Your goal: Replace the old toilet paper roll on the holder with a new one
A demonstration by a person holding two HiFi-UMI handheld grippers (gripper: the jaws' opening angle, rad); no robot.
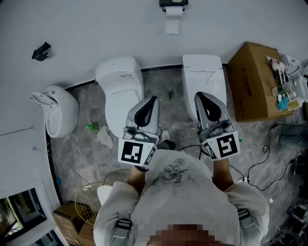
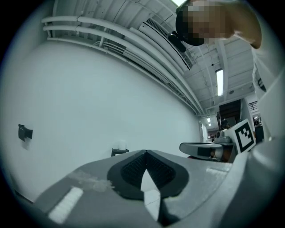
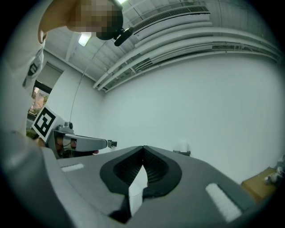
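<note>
White wall [image 1: 96, 29] and grey marbled floor [image 1: 163, 89] here, two toilets [image 1: 120, 81] sitting side by side against the wall. The holder [image 1: 173, 3] is hanging on that wall behind them, with the roll [image 1: 173, 12] sitting on it and a strip dangling down. The left claw [image 1: 154, 98] is pressing together on nothing. The right claw [image 1: 197, 95] is doing the same. Both are pointing at the wall, well apart from the holder.
</note>
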